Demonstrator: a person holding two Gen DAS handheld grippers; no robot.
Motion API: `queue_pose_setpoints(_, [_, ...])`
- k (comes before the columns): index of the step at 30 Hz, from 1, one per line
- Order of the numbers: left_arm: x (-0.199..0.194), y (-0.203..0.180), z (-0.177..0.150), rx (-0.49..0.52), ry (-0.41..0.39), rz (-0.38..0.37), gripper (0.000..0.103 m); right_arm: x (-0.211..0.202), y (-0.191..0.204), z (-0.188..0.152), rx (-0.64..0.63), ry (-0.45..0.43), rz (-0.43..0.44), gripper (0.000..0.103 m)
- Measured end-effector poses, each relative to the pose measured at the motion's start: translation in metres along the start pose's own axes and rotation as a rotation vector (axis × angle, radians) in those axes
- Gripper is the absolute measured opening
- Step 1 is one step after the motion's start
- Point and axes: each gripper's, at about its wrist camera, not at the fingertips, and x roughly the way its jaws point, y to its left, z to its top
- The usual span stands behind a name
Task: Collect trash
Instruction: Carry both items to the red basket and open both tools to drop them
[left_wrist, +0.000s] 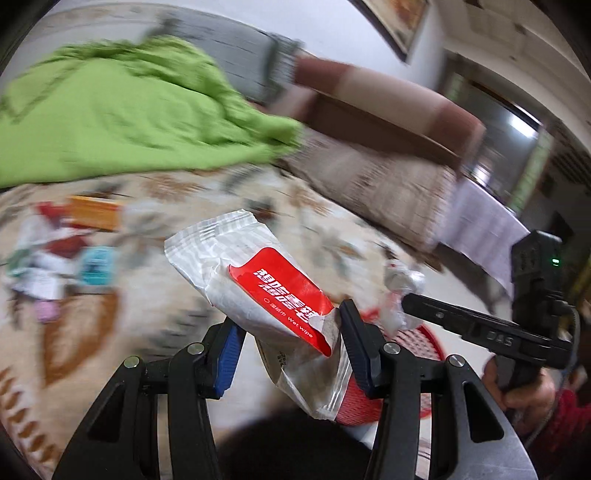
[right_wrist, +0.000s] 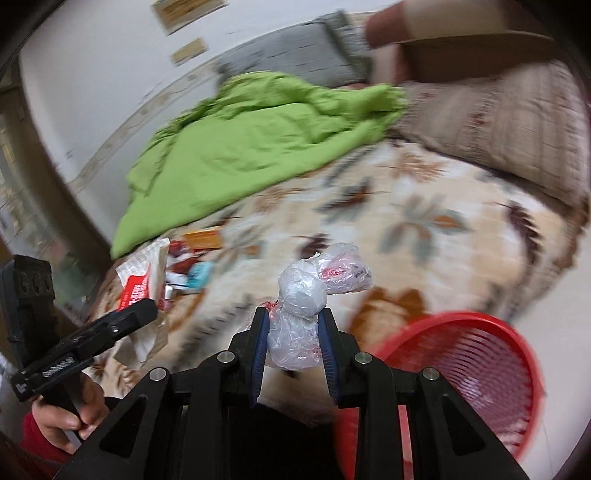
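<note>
Left gripper (left_wrist: 288, 354) — its 2 fingers clamp a wet wipe packet (left_wrist: 266, 291); right gripper (right_wrist: 293, 332) fingers pinch a crumpled plastic bag (right_wrist: 303, 291). Both are held above the patterned bed (right_wrist: 424, 206), beside the red basket (right_wrist: 476, 354) — remaining litter (left_wrist: 55, 258) lies near the green blanket (left_wrist: 122, 110).

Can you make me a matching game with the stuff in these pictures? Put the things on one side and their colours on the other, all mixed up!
Things:
1. wet wipe packet
2. crumpled plastic bag
3. basket
4. blanket

Colours:
A. bright green
B. red all over
C. white with a red label
D. see-through and whitish

Pairs: 1-C, 2-D, 3-B, 4-A
</note>
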Motion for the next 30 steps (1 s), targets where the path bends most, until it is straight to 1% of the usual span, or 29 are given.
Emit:
queue_pose_setpoints(3, [0.027,-0.038,-0.005,0.055,0.085,-0.093,0.05,-0.021,-0.032,-0.007,0.044,-0.002,-0.067,0.029])
queue_pose_setpoints(7, [0.062,-0.082,-0.014,0.113,0.186,-0.178,0.05,-0.039,-0.068,-0.017,0.106,0.002,-0.137,0.03])
queue_pose_setpoints(8, [0.066,-0.091,-0.016,0.129,0.198,-0.183,0.05,-0.041,-0.077,-0.02,0.123,0.005,-0.148,0.03])
queue_pose_setpoints(10, [0.077,-0.108,-0.022,0.159,0.222,-0.189,0.05,-0.044,-0.088,-0.025,0.15,0.013,-0.161,0.035])
queue_pose_setpoints(11, [0.083,-0.114,-0.024,0.165,0.238,-0.194,0.054,-0.046,-0.092,-0.028,0.16,0.014,-0.172,0.037])
queue_pose_setpoints(13, [0.091,-0.122,-0.026,0.17,0.263,-0.199,0.057,-0.049,-0.1,-0.03,0.176,0.012,-0.193,0.044])
queue_pose_setpoints(15, [0.092,-0.123,-0.027,0.167,0.268,-0.192,0.064,-0.051,-0.104,-0.03,0.178,0.003,-0.203,0.044])
queue_pose_setpoints(17, [0.09,-0.119,-0.025,0.156,0.258,-0.189,0.067,-0.053,-0.103,-0.028,0.17,-0.007,-0.212,0.048])
queue_pose_setpoints(18, [0.089,-0.118,-0.024,0.152,0.254,-0.185,0.068,-0.054,-0.102,-0.026,0.167,-0.013,-0.209,0.052])
queue_pose_setpoints(19, [0.088,-0.114,-0.022,0.142,0.248,-0.177,0.069,-0.054,-0.1,-0.025,0.165,-0.016,-0.206,0.054])
queue_pose_setpoints(20, [0.087,-0.111,-0.02,0.132,0.244,-0.174,0.072,-0.053,-0.098,-0.023,0.162,-0.019,-0.203,0.054])
queue_pose_setpoints(22, [0.085,-0.105,-0.018,0.11,0.237,-0.167,0.073,-0.05,-0.096,-0.02,0.166,-0.02,-0.205,0.054])
queue_pose_setpoints(25, [0.078,-0.096,-0.014,0.085,0.219,-0.149,0.073,-0.047,-0.091,-0.016,0.167,-0.024,-0.183,0.054])
queue_pose_setpoints(30, [0.057,-0.071,-0.01,0.062,0.169,-0.084,0.073,-0.037,-0.072,-0.012,0.133,-0.02,-0.142,0.057])
